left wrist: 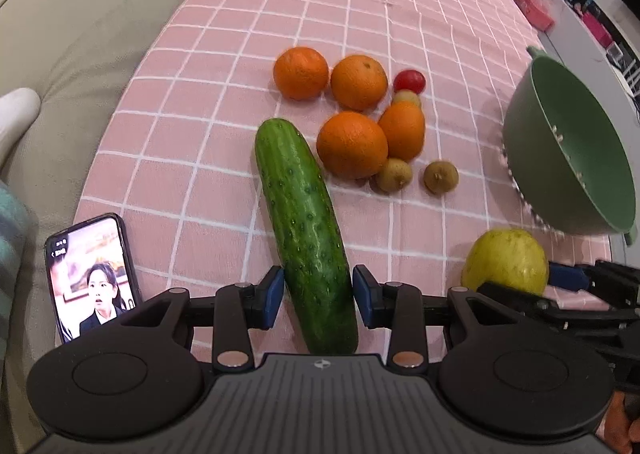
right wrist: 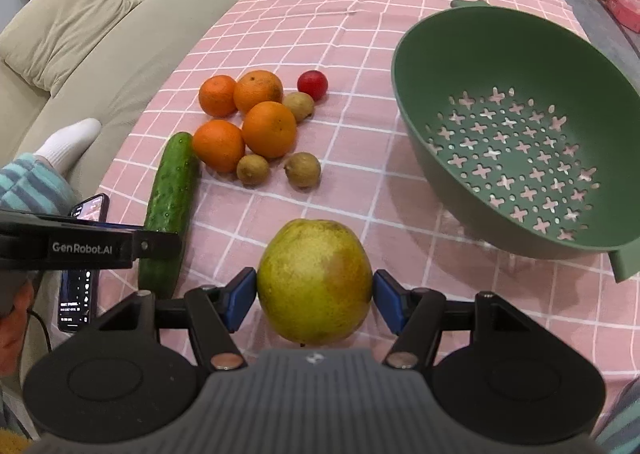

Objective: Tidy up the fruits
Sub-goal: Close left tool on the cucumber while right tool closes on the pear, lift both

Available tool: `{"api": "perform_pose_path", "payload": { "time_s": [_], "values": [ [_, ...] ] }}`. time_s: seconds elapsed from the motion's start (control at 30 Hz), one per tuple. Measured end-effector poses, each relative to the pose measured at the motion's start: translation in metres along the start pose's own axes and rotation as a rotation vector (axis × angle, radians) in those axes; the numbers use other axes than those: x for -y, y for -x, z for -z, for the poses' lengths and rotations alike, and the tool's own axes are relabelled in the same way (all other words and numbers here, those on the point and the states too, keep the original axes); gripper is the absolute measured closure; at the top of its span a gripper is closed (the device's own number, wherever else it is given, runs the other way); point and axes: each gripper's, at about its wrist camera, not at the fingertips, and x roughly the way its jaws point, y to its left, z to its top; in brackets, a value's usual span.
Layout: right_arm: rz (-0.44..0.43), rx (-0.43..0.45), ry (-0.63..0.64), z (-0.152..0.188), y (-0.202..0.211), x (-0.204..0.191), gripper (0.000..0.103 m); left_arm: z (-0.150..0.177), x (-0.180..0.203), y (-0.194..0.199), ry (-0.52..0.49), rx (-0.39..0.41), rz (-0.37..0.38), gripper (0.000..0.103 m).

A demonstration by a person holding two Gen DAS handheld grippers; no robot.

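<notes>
Left gripper (left wrist: pixel 318 296) clamped on cucumber (left wrist: pixel 306 230), right gripper (right wrist: pixel 316 300) on yellow-green fruit (right wrist: pixel 314 280); green colander (right wrist: pixel 516 158) far right.

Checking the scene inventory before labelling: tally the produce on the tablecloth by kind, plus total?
Oranges: 4
Small brown round fruits: 3
Small red fruit: 1
Cucumber: 1, between the left gripper pads
Large yellow-green fruit: 1, between the right gripper pads
Total: 10
The green colander holds none of them.
</notes>
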Motion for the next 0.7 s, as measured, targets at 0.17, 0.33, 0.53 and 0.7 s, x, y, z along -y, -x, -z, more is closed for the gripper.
{"api": "perform_pose_path", "payload": {
  "time_s": [0.17, 0.33, 0.53, 0.7],
  "values": [
    [0.009, 0.014, 0.038, -0.001, -0.002, -0.004, 0.042, -0.006, -0.004, -0.004, 0.033, 0.047, 0.002, 0.057],
    [0.005, 0.036, 0.036, -0.004, -0.005, -0.003, 0.041, -0.012, -0.004, -0.015, 0.050, 0.066, -0.023, 0.055],
    [0.017, 0.034, 0.025, -0.006, -0.014, 0.001, 0.038, -0.015, -0.001, -0.020, 0.041, 0.079, -0.049, 0.057],
    [0.025, 0.025, 0.029, -0.004, -0.015, 0.003, 0.040, -0.014, -0.004, -0.016, 0.080, 0.078, -0.043, 0.059]
  ]
}}
